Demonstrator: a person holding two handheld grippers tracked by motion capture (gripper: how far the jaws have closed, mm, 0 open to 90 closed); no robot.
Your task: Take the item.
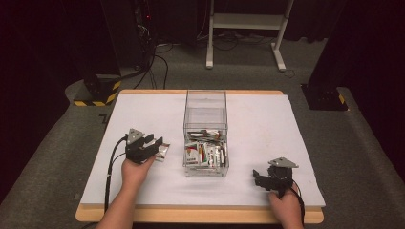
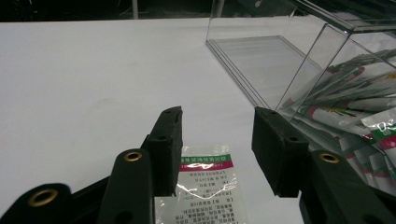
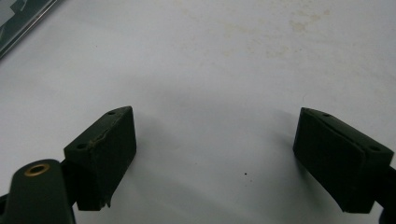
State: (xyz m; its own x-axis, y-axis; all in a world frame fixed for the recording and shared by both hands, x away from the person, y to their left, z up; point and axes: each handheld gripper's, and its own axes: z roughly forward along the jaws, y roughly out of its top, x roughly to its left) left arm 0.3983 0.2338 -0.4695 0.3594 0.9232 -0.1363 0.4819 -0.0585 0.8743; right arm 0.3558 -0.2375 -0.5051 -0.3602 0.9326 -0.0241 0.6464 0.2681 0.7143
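A clear plastic box [image 1: 205,109] stands mid-table, its near half packed with several silver sachets [image 1: 205,153]. One more sachet [image 1: 163,151] with red, green and black print lies flat on the white sheet just left of the box. My left gripper [image 1: 154,142] hovers over that sachet [image 2: 205,186], jaws apart; the pads do not press on it. The box wall [image 2: 299,70] rises to the right in the left gripper view. Near the front right, my right gripper [image 1: 260,179] rests low over the bare sheet, its jaws [image 3: 215,154] wide open with nothing between them.
A white sheet [image 1: 267,119] covers the wooden table [image 1: 200,215]. Behind the table stand a white frame's legs [image 1: 243,28], dark equipment with cables and yellow-black striped bases [image 1: 98,95]. A cable [image 1: 111,167] trails from the left gripper toward the front edge.
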